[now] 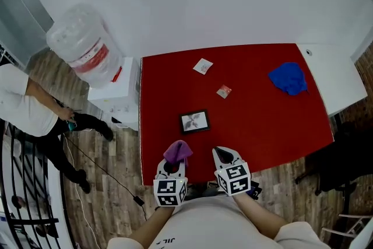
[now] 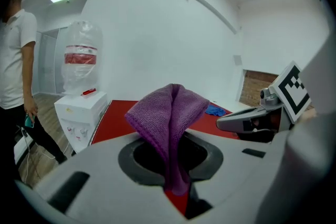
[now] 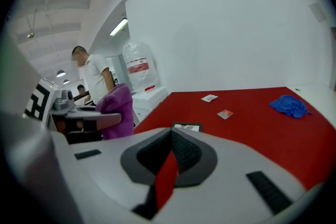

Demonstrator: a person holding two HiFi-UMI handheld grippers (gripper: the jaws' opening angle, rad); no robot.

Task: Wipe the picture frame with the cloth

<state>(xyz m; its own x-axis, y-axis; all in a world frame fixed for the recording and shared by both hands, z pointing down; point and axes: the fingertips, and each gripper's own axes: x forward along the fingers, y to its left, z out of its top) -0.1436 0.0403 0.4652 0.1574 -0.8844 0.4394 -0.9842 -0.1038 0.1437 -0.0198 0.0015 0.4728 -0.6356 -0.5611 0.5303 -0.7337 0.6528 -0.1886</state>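
- Left gripper (image 1: pixel 174 164): jaws clamped on a purple cloth (image 2: pixel 168 113). The cloth is pinched at a fold, and most of it stands bunched above the jaws.
- Right gripper (image 1: pixel 224 155): jaws together with nothing between them. It is held beside the left one over the near edge of the red table (image 1: pixel 262 119).
- Picture frame (image 1: pixel 194 121): lies flat, face up, on the table just ahead of both grippers and nearer the left side. Nothing touches it yet.
- Risk, frame sliding: it looks light and nothing pins it. I judge a one-sided wipe could push it across the smooth top toward the left or near edge, unless the right gripper steadies a corner.
- Risk, hard contact: the cloth bulges upward rather than wrapping the jaw tips. If it goes down at the wrong tilt, bare jaw could meet the glass instead of fabric.
- Risk, cloth slipping: the grip is on a narrow fold, so drag during the stroke could pull it loose.
- Blue cloth (image 1: pixel 288 78) sits well apart, far right. Two small packets (image 1: pixel 203 66) (image 1: pixel 224 91) lie beyond the frame, clear of a short stroke.
- Writing: the water bottle (image 1: pixel 84 44) carries a red band whose print is too small to read. The packets' print is also unreadable. The gripper cubes show only black-and-white square markers.
- A person (image 1: pixel 23 108) stands left of the table, away from the work.
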